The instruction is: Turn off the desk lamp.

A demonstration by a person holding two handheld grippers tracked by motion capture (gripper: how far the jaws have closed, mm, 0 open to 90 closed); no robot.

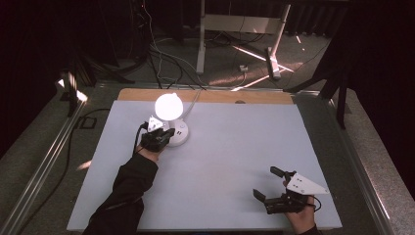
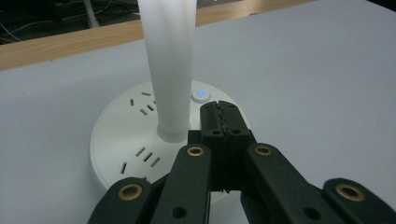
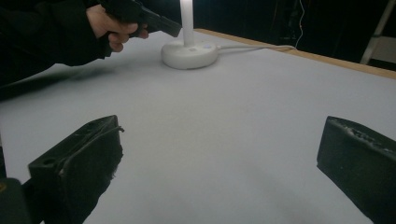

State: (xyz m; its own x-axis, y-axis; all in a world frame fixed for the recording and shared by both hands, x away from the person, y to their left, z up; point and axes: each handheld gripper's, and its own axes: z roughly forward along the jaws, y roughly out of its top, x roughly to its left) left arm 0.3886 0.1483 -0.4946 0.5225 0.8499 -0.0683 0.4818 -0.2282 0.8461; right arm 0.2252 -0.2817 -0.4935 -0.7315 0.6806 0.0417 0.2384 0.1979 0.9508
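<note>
My left claw (image 1: 164,135) sits at the far left part of the white table (image 1: 235,161), over the near edge of the lamp base (image 1: 179,134). In the left gripper view, its jaws are pressed fully together with nothing between them. The joined tips (image 2: 219,119) hang above the round white base (image 2: 116,140), just short of the small button (image 2: 201,94), which glows blue. Whether the tips touch the base cannot be told. The white lamp stem (image 2: 169,65) rises upright from the middle of the base, just beside the tips on their left in that view. Rows of socket slots (image 2: 147,156) are set into the top of the base around the stem.

In the high view, the lamp head (image 1: 168,105) is lit and glows bright white above the base. A white cable (image 3: 254,46) leaves the base and runs toward the far wooden edge of the table (image 1: 205,95).

My right claw (image 1: 270,187) rests low at the near right corner of the table, well apart from the lamp. Its jaws are spread wide, with nothing between them. In the right gripper view, bare table surface shows between the two black pads (image 3: 88,154), and my left hand (image 3: 114,28) with its claw is seen farther off beside the lamp base (image 3: 189,53).
</note>
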